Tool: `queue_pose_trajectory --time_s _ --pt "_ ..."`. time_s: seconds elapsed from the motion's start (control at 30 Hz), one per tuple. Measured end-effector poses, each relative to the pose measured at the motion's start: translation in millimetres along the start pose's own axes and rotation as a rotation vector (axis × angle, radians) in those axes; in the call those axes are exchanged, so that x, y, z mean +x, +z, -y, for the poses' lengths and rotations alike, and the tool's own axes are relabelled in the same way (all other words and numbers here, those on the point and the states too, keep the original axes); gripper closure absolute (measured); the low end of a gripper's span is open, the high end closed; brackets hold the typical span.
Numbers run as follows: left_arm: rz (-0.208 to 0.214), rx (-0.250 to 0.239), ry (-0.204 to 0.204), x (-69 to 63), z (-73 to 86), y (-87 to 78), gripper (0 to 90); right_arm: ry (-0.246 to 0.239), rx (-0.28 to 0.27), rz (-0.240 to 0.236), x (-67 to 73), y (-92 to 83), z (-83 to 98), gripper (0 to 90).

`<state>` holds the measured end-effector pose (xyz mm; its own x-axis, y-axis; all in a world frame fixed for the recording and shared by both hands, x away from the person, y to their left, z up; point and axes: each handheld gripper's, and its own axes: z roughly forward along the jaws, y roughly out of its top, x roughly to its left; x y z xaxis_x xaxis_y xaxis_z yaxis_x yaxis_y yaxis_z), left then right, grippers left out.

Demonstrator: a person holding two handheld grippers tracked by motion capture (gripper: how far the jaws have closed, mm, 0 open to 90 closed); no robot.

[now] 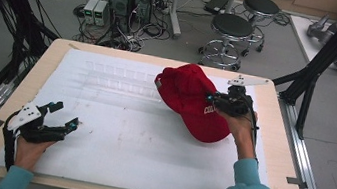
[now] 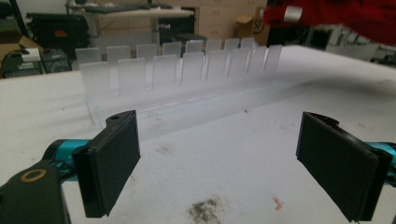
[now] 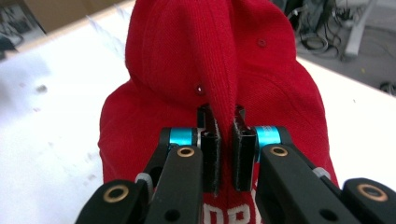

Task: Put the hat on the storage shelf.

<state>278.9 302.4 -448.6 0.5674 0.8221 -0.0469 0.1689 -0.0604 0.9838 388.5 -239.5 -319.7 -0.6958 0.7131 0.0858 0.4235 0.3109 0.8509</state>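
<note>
Pinching red cap (image 1: 191,98) fabric, right hand-held gripper (image 1: 212,100), above white mat (image 1: 115,132).

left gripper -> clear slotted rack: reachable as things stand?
Probably yes. The left gripper sits open on the white mat, facing the clear slotted rack, with bare mat between them. The red cap, pinched by the right gripper, hangs at the rack's far end, off that path.
</note>
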Motion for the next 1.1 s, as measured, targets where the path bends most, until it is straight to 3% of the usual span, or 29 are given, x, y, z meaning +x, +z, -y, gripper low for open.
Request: queue_pose_trajectory --time_s 0.03,0.1,0.37,0.57,0.7,0.97,1.1 --pt "0.000 0.000 0.000 0.0 0.0 0.0 13.8 0.000 0.000 0.000 0.0 0.0 0.0 84.9" --pt "0.013 0.011 0.014 -2.7 -3.9 1.1 13.8 -0.010 -0.050 -0.009 8.0 -1.7 -2.8 84.8" --pt "0.049 0.010 0.023 -10.8 -19.7 1.8 13.8 -0.018 -0.120 -0.048 27.4 6.6 -9.8 84.8" --pt "0.116 0.025 0.009 -26.7 -39.6 6.6 13.6 -0.034 -0.181 -0.095 44.5 15.6 -17.4 84.8" --pt "0.157 0.034 0.029 -40.3 -49.9 12.3 13.5 -0.048 -0.205 -0.115 55.9 21.2 -23.4 84.8" --pt "0.232 0.043 0.048 -63.6 -63.5 27.4 13.6 -0.061 -0.240 -0.145 74.3 31.5 -30.8 84.7" --pt "0.272 0.045 0.038 -74.8 -69.6 35.5 13.6 -0.063 -0.260 -0.163 82.5 35.6 -33.3 84.7"
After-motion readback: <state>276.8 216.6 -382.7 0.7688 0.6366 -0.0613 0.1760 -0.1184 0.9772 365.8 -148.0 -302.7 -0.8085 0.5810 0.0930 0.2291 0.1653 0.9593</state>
